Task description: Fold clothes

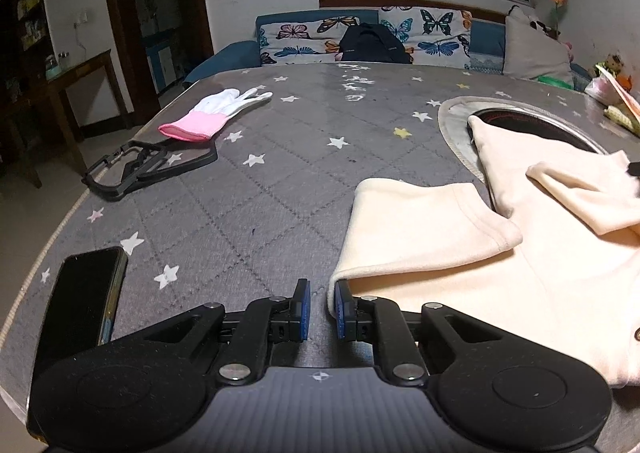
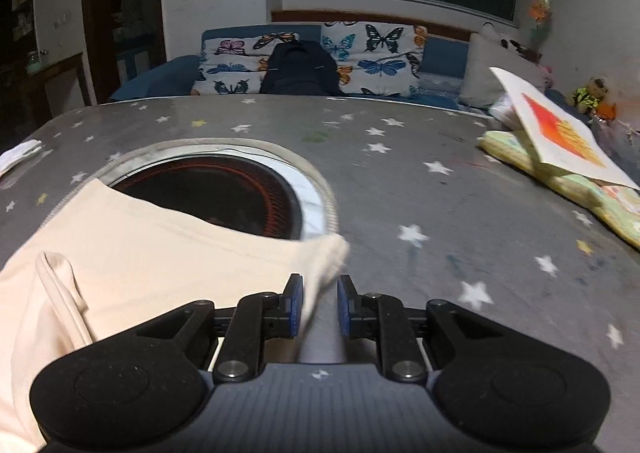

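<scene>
The cream garment (image 1: 500, 253) runs off the right edge of the left wrist view and partly covers the round burner opening (image 2: 224, 193) in the star-patterned table cover (image 1: 280, 173). Left gripper (image 1: 322, 309): jaws narrowly parted, empty, with a folded garment edge just beside the right finger. Right gripper (image 2: 318, 305): jaws narrowly parted, with a blurred garment corner between them; whether it is gripped cannot be told.

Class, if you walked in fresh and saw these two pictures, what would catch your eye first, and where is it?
The cream garment sprawls over the grey starred table, partly covering a round dark heater set into it. A pink-cuffed white glove lies at the far left, and a butterfly-print sofa stands behind.
</scene>
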### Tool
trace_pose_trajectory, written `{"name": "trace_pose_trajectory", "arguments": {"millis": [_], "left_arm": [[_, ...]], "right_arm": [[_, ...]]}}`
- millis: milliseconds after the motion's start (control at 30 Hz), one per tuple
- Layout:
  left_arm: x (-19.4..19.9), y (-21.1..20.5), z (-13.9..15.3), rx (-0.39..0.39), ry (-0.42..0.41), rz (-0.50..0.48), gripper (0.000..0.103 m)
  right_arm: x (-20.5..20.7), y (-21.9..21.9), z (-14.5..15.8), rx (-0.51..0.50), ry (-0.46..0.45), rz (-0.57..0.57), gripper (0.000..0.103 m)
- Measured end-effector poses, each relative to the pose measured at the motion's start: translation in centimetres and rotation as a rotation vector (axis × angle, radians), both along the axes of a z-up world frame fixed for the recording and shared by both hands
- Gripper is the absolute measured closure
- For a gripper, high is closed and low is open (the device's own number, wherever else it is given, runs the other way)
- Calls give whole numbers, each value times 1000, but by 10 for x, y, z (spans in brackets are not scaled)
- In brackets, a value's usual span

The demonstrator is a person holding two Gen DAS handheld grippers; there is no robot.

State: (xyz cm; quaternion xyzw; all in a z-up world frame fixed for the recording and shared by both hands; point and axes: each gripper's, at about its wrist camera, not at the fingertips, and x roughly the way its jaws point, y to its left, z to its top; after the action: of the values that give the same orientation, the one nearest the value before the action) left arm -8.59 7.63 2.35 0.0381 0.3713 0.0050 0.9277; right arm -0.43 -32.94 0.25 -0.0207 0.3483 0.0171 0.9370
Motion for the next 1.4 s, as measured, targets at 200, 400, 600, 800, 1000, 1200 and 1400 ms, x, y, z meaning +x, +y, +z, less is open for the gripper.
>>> {"name": "trace_pose_trajectory", "arguments": {"millis": [200,400,600,800,1000,1200,1400], "left_arm": [[-5,0,0,5,-4,-7,89],[-12,1,0,-2,1,-6,89],[-14,2,0,-9,-1,1,86],[-16,2,0,-7,-8,-11,86],[-21,-1,2,7,-19,-35,76],[-27,-4,5,28,-34,-57,69],[-29,-6,14,35,-63,-80,66]], "right_arm": [[-27,9,0,-31,-3,80,85],[-44,18,8,-59,-19,91,85],[-81,76,38,-14,-80,370,81],[-98,140,23,-163,-64,583,66],[-92,158,-1,-290,-66,582,70],[-81,137,0,-180,-54,494,98],[-94,98,24,-101,-138,365,99]]}}
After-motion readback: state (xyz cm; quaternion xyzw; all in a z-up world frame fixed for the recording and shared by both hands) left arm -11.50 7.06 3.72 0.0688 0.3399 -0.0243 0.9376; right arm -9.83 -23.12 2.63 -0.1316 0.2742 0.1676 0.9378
